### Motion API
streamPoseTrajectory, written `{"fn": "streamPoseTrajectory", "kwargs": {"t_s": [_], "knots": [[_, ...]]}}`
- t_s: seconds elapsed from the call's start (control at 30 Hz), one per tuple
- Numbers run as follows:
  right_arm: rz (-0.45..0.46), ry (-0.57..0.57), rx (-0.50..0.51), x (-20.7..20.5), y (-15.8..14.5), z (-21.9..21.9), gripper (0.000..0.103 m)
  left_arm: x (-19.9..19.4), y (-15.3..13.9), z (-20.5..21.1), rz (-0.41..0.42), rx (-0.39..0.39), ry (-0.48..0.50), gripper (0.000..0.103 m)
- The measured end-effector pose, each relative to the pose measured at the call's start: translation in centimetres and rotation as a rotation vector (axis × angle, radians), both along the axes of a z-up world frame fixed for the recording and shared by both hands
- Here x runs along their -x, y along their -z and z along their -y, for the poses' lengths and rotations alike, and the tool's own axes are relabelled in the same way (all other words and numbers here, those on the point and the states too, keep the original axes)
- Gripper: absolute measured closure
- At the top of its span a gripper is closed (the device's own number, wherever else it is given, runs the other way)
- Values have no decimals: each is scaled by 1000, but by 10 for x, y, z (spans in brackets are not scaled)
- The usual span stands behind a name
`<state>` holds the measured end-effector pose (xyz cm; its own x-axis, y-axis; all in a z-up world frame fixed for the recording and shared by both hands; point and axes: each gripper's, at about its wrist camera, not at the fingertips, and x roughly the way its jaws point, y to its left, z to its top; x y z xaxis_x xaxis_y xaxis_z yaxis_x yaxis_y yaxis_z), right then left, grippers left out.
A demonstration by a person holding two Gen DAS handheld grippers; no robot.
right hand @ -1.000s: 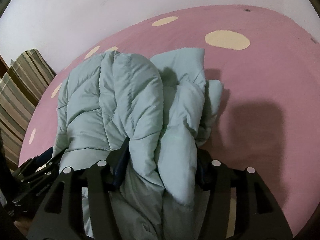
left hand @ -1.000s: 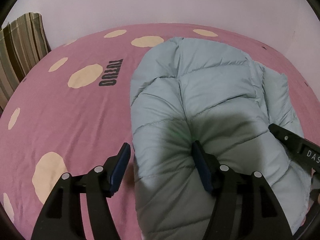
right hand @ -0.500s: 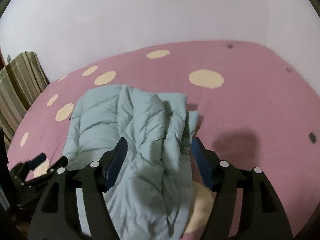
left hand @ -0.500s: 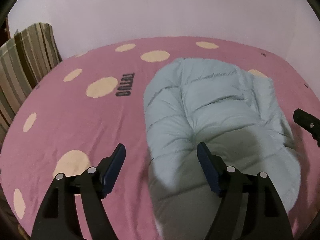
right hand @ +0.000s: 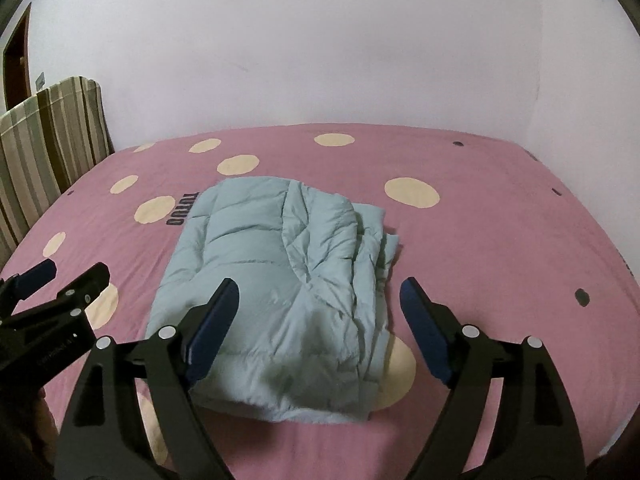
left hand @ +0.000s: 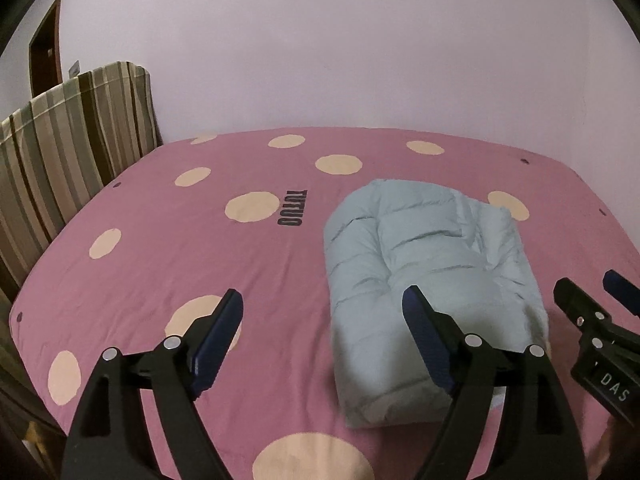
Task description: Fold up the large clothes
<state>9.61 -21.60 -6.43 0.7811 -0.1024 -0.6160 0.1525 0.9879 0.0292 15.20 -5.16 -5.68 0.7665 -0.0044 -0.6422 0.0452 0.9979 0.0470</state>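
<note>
Lying folded on the pink spotted bed (right hand: 480, 248), the pale blue jacket (right hand: 280, 280) sits in the middle of the right wrist frame and right of centre in the left wrist one (left hand: 432, 264). Both tools hang above the bed, clear of the jacket. The left tool (left hand: 322, 316) is released, its jaws having just been opening, nothing between them. The right tool (right hand: 320, 304) is released too, jaws likewise just opening and empty. A striped cushion (left hand: 72, 140) stands upper left against the wall (left hand: 360, 40).
</note>
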Motion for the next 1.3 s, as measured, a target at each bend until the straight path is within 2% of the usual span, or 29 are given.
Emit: {"fn": "streamPoseTrajectory", "kwargs": {"t_s": [0.47,1.3], "knots": [[26,14,-6,29,-8,-1,19,36,-7,8,29,-4,24,22],[40,7,1,38,-13,-6,19,45,-7,9,33,5,31,22]]}}
